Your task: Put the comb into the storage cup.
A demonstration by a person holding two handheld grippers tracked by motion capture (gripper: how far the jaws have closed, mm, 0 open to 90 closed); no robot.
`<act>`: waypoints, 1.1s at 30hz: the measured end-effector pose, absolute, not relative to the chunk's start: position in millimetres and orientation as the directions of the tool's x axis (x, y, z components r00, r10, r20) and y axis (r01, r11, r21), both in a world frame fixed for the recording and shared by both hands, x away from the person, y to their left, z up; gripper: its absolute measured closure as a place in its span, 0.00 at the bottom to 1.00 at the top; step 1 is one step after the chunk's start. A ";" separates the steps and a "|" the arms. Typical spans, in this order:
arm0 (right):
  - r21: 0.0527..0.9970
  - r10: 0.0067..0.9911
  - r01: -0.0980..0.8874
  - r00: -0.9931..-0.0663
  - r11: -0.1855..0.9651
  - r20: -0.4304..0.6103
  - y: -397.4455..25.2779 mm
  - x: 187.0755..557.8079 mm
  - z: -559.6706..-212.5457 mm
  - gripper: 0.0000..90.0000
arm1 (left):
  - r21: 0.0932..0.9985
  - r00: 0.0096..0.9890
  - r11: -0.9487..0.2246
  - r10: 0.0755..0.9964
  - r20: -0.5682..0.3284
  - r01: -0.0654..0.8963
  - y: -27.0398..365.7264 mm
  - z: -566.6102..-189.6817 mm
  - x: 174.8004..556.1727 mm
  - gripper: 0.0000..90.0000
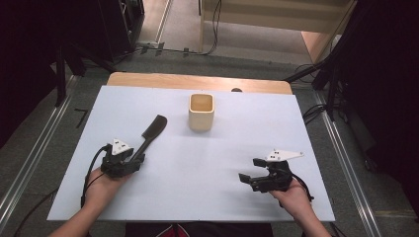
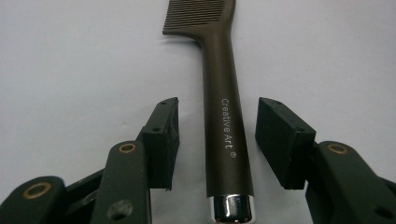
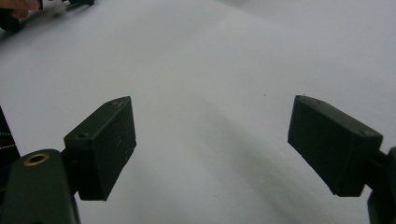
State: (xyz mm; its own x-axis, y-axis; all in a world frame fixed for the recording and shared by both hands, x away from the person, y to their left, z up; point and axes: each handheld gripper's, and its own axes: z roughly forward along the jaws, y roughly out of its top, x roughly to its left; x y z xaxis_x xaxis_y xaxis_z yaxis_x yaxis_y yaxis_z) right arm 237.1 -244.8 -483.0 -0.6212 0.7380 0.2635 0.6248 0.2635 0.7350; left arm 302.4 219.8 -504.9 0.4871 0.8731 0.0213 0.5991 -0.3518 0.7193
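Note:
A dark brown comb [image 1: 150,134] lies on the white table sheet [image 1: 197,163], teeth end toward the far right, handle toward me. In the left gripper view the comb [image 2: 223,121] reads "Creative Art" and ends in a chrome cap. My left gripper [image 1: 134,159] is open, its jaws on either side of the handle [image 2: 217,140] with gaps on both sides. A cream square cup [image 1: 201,112] stands upright at the table's far middle. My right gripper [image 1: 250,170] is open at the near right, with bare sheet between its jaws [image 3: 212,144].
The sheet covers a wooden tabletop [image 1: 197,81] whose far edge shows. Metal floor rails [image 1: 29,158] run along both sides. Cables [image 1: 311,113] and dark stands sit beyond the table's far right.

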 end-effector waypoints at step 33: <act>0.734 0.736 0.625 -0.623 0.264 0.265 -244.7 237.1 -483.3 0.15 | 0.680 0.448 -0.284 0.891 -0.073 0.676 221.0 -495.9 307.7 0.82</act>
